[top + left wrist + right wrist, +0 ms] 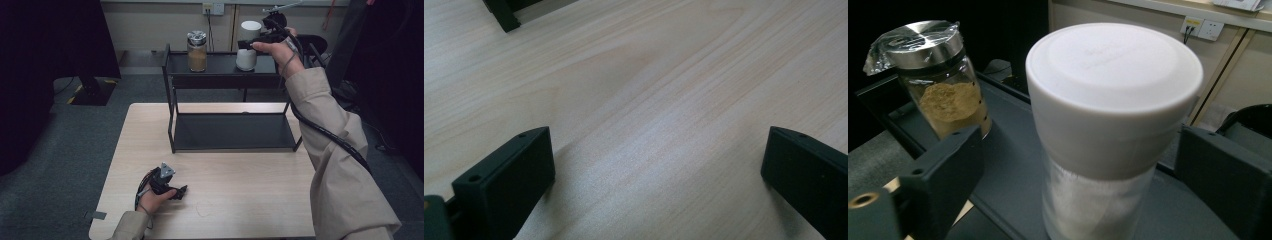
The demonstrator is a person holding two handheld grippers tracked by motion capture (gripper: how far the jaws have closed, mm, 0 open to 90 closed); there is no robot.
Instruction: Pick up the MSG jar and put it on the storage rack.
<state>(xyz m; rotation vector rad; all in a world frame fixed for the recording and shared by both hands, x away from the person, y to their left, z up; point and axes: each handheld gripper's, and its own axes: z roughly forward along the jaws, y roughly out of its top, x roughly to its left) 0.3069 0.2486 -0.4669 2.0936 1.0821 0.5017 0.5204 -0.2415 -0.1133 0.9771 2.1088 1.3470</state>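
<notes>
White jar [1113, 130]: upright on rack [220, 70] top shelf, beside spice jar [938, 95]. Right gripper [1083, 165]: jaws spread, straddling it without contact, apparently releasing. Left gripper [659, 170]: open, idle on table [664, 90].

White-capped jar [1108, 130], clear body with pale contents, upright on top tier of black shelf [220, 65], right of the powder jar [197, 51], apart from it.
</notes>
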